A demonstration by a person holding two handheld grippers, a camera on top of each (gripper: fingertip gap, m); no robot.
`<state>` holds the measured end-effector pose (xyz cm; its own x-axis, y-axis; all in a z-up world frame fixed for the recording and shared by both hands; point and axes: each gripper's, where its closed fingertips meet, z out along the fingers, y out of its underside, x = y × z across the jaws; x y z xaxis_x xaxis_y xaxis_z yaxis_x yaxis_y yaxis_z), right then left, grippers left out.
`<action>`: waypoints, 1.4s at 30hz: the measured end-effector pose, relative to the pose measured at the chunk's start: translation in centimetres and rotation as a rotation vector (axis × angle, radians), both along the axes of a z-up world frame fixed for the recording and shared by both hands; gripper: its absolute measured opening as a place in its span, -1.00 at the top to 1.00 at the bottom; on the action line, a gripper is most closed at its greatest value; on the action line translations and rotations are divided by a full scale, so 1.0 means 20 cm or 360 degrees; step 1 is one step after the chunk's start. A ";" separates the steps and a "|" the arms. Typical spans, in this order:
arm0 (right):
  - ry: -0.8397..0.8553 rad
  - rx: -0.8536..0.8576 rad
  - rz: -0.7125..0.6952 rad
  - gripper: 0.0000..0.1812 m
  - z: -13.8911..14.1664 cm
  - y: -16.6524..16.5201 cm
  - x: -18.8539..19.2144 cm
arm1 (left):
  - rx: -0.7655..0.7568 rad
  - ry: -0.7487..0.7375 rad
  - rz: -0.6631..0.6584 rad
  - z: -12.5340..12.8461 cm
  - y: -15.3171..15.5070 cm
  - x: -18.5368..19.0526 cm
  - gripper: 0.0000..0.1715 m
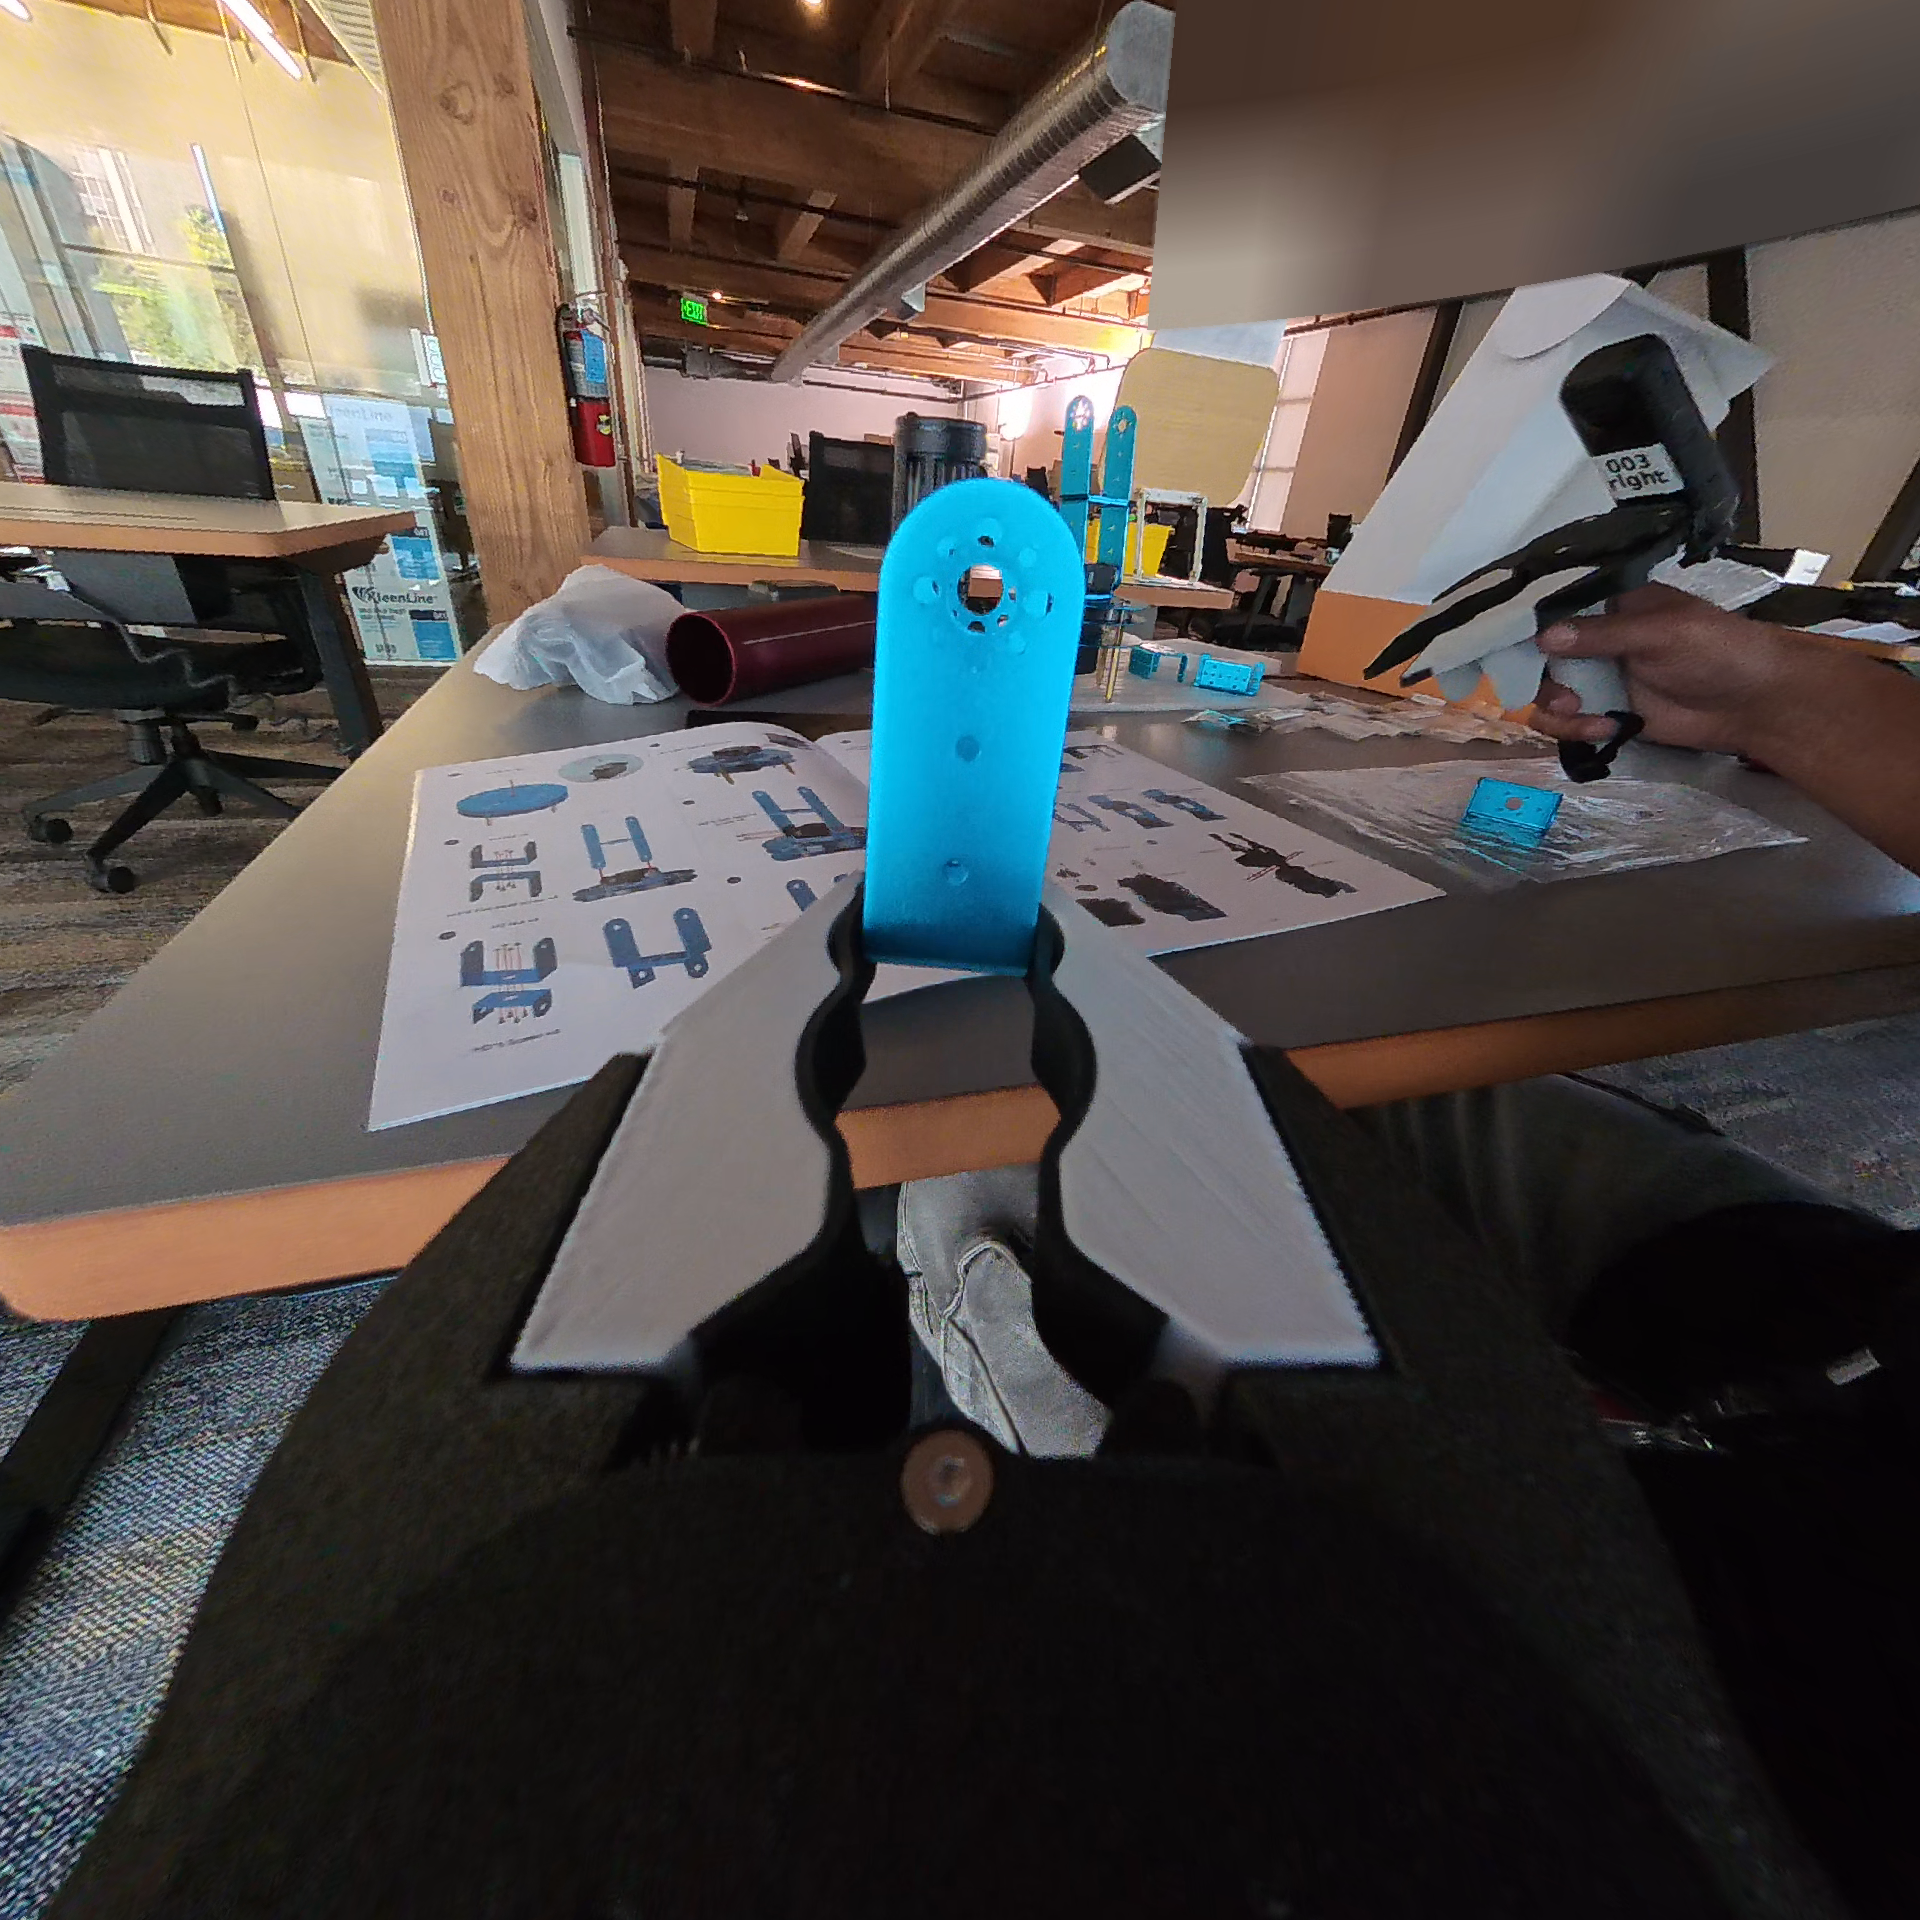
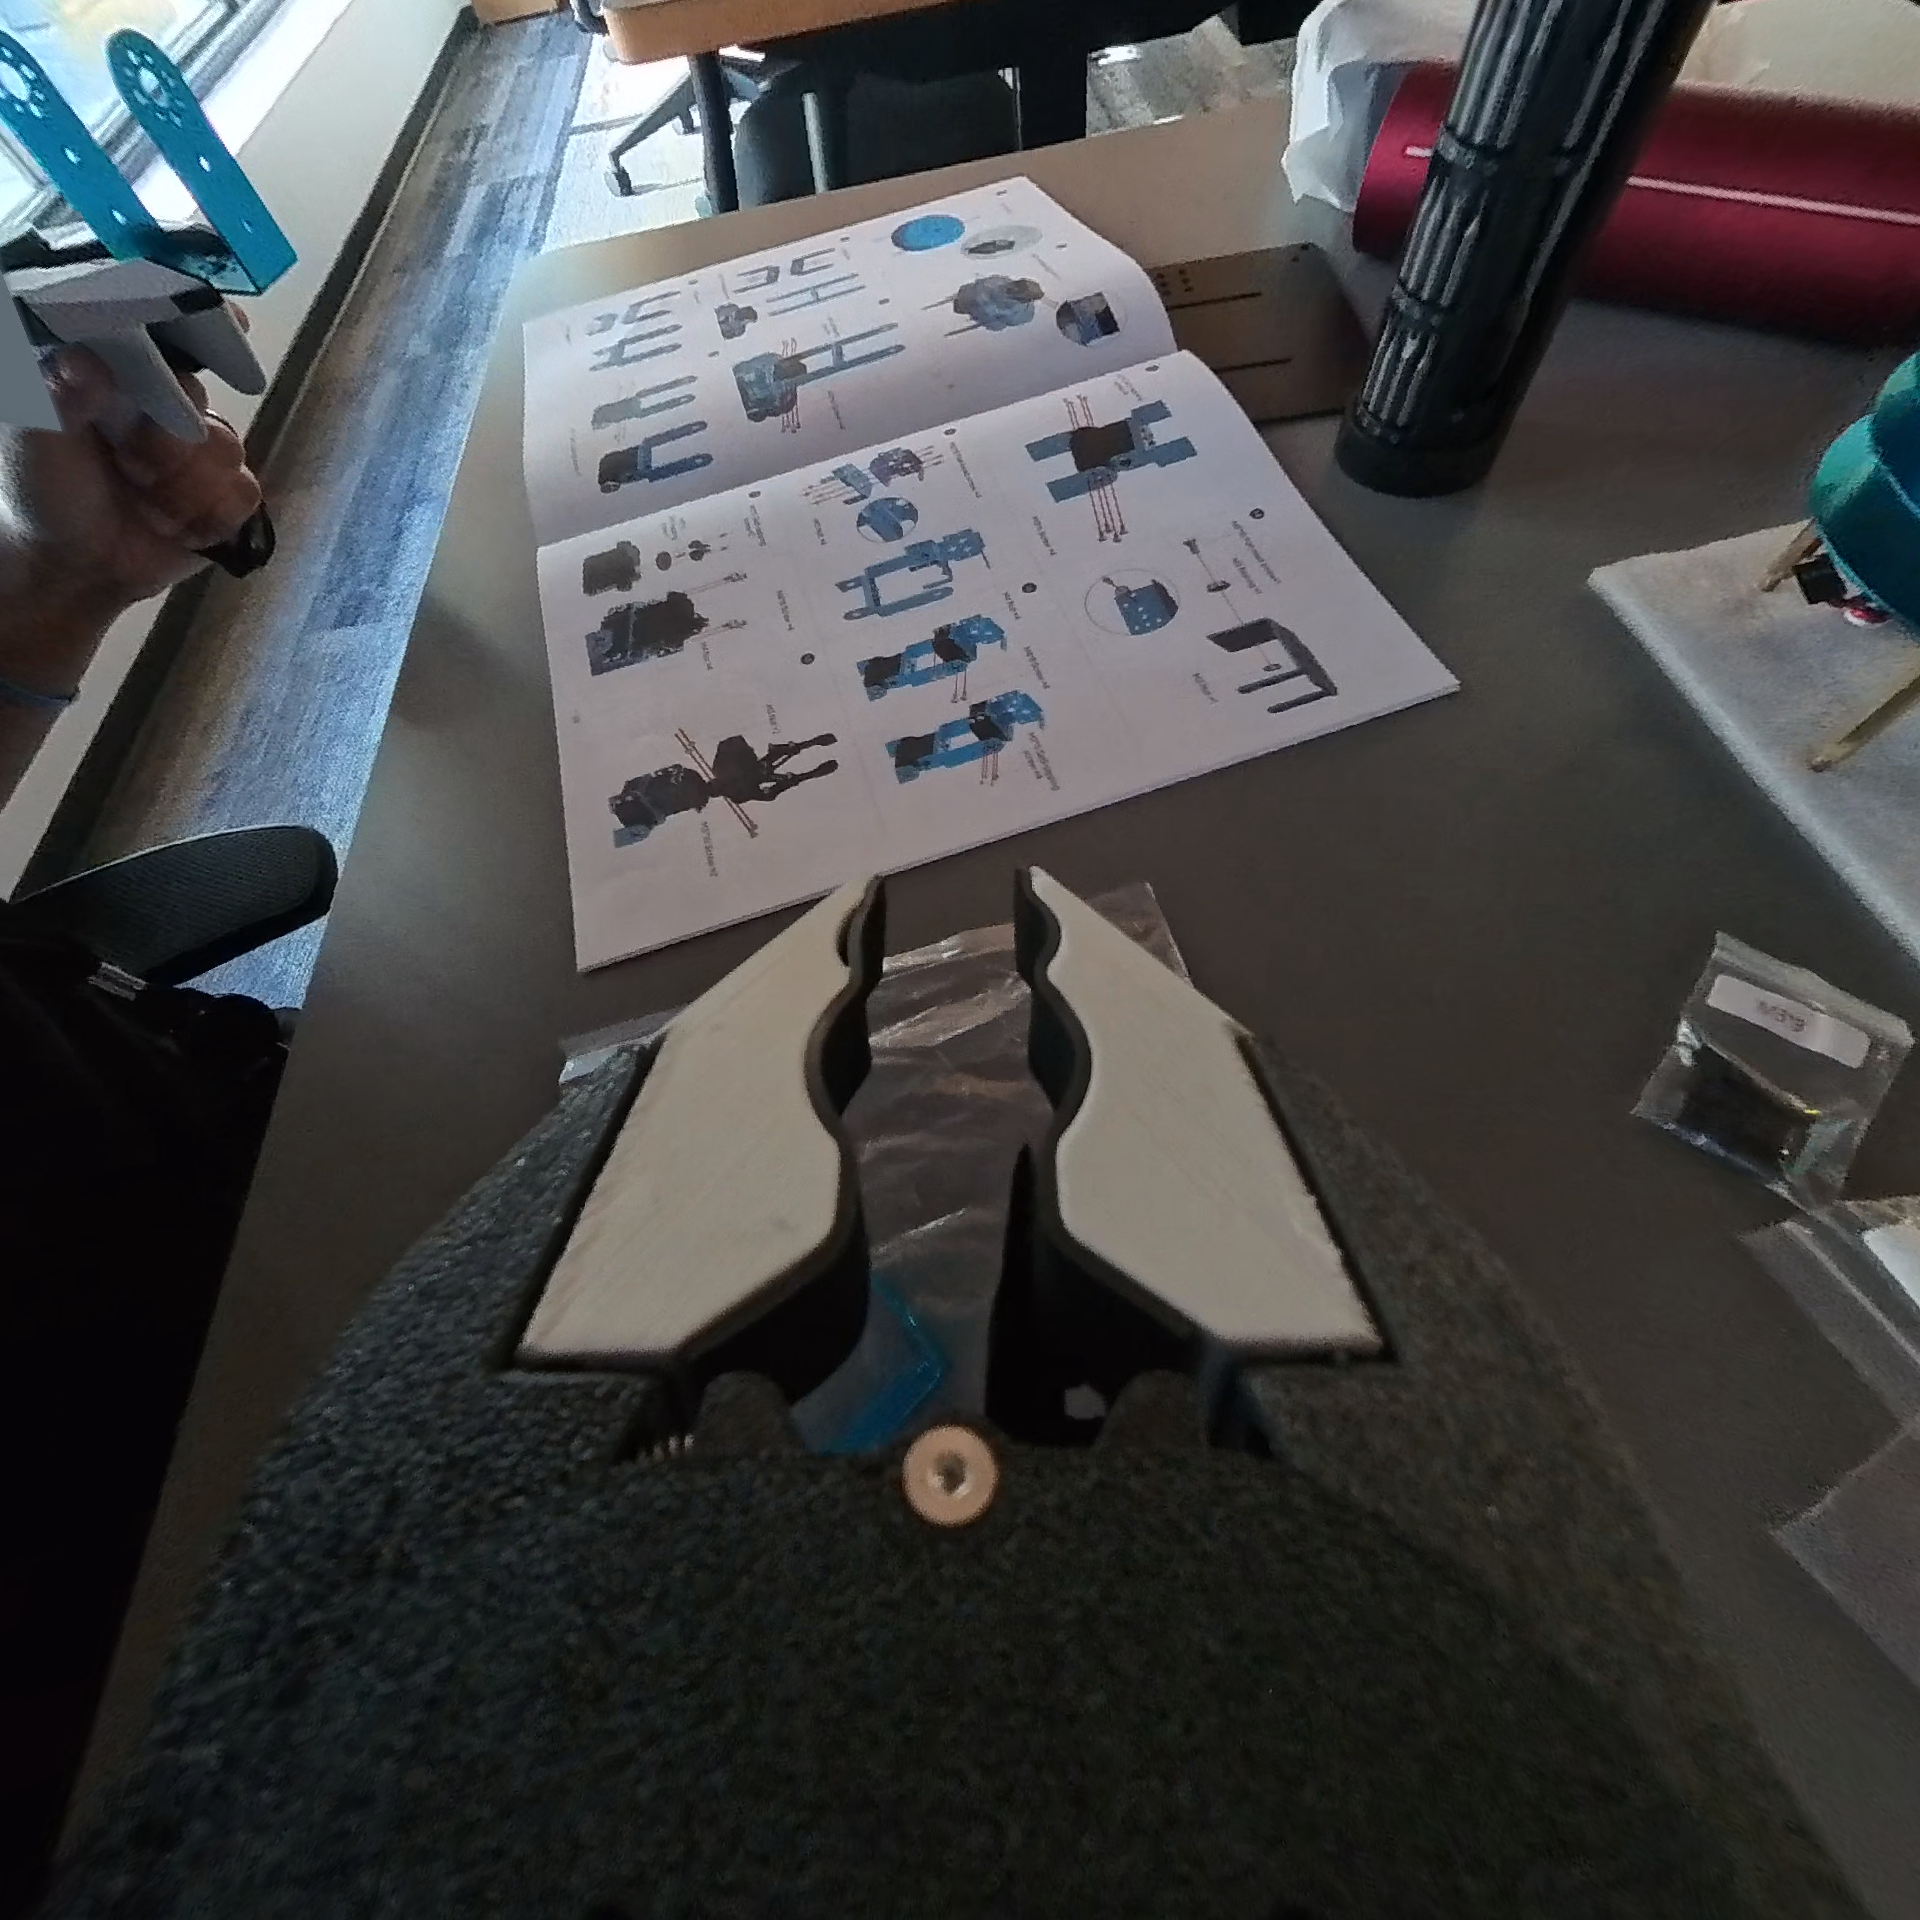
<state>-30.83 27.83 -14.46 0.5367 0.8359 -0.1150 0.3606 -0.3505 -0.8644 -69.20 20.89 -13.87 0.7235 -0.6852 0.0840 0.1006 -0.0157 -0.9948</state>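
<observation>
Left wrist view shows the left gripper (image 1: 951,935) with its jaws closed on the base of a blue bracket (image 1: 971,727), which stands upright above the near edge of the table (image 1: 260,1060). Right wrist view shows the same bracket as a U-shaped part with two rounded, perforated arms, held off the table's side over the carpet. An open instruction booklet (image 2: 935,561) lies flat on the table beyond the bracket. The right gripper (image 2: 951,914) hovers over a clear plastic sheet (image 2: 935,1091) just beside the booklet's near edge; its jaws stand partly open with a narrow gap and hold nothing. A small blue bracket (image 1: 1509,805) rests on that sheet, below the right gripper. A small plastic bag (image 2: 1766,1091) with dark contents lies to the right. A dark red tube (image 1: 769,657), a crumpled white bag (image 1: 582,639) and a black ribbed cylinder (image 2: 1507,239) sit at the far side of the table.
</observation>
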 end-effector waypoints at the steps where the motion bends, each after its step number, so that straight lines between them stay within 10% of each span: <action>1: -0.0001 -0.0005 0.0004 0.73 -0.01 0.00 -0.01 | -0.0004 -0.0002 -0.0003 0.00 0.00 0.00 0.69; 28: -0.0064 0.0073 0.0031 0.73 0.04 -0.07 0.02 | -0.0005 0.0005 -0.0146 0.06 0.00 0.19 0.70; 42: 0.0099 0.0080 0.0354 0.62 0.36 -0.36 0.21 | 0.0042 0.0288 -0.1025 0.32 0.01 1.25 0.69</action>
